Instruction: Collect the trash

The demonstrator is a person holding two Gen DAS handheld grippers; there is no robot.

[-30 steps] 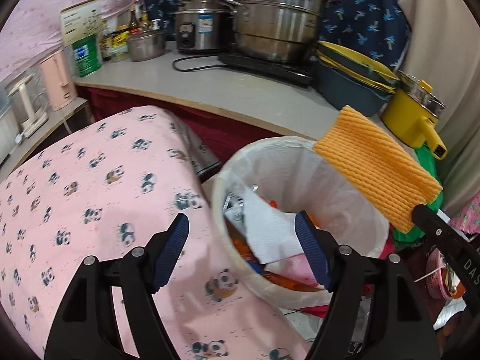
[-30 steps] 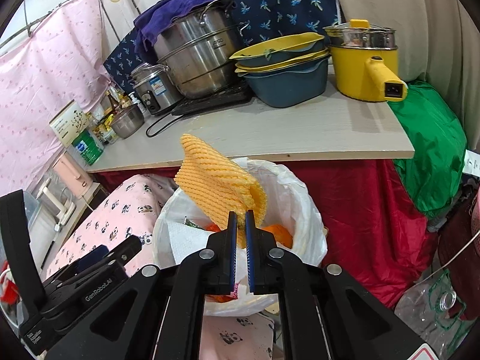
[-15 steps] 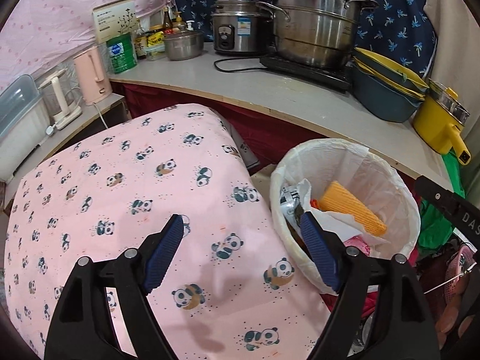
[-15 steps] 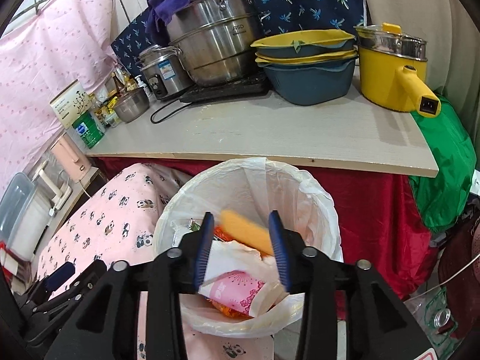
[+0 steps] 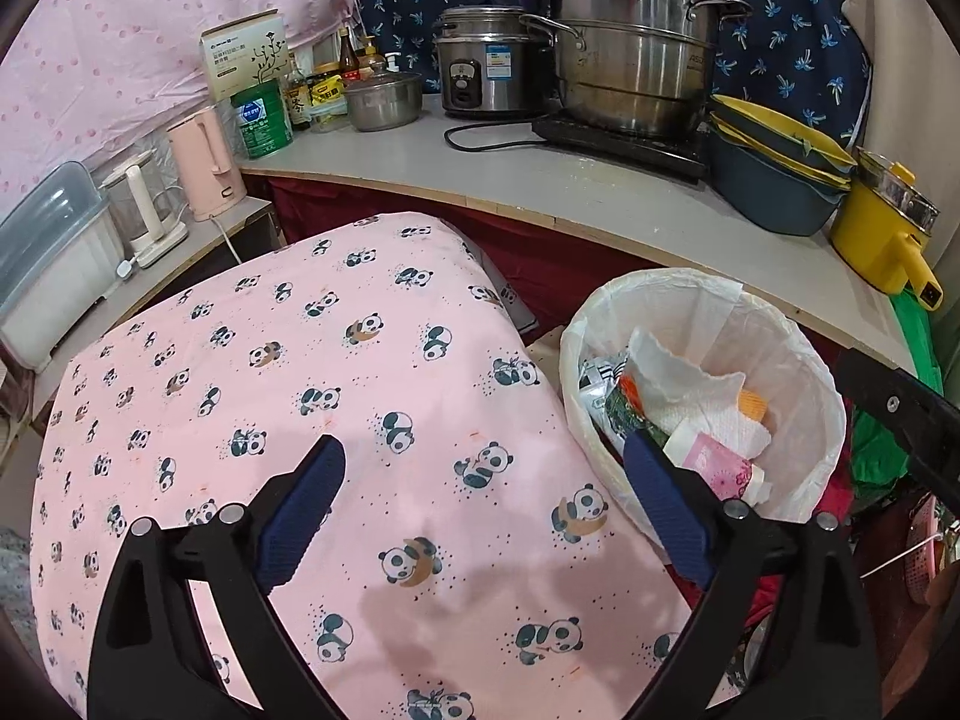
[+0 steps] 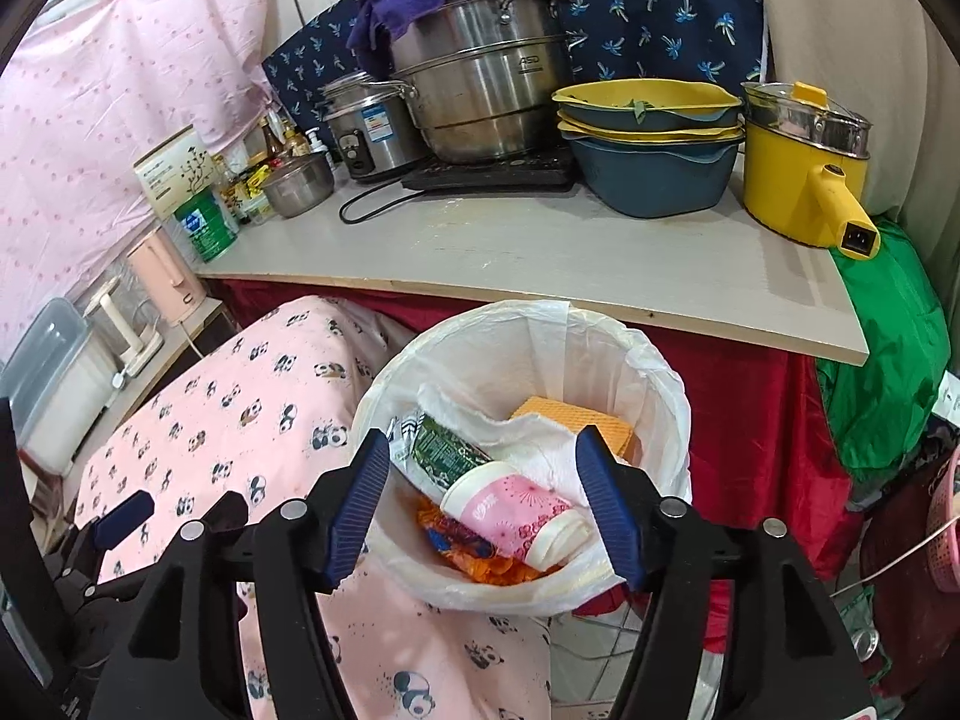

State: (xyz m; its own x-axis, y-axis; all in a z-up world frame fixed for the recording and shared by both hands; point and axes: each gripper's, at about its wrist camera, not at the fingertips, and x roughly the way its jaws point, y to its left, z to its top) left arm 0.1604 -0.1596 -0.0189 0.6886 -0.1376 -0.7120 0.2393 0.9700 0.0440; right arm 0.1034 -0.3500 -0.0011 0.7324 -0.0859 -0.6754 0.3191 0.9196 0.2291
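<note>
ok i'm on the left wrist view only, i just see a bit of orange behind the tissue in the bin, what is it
observer: an orange ribbed foam sheet, lying at the back of the trash bin against the liner, partly under the tissue
operator: is the right gripper holding anything
observer: no, the right gripper has nothing between its pads, and its jaws are opening above the bin
operator: and what's under the pink cup
observer: the pink cup lies on its side on crumpled orange wrappers
</note>
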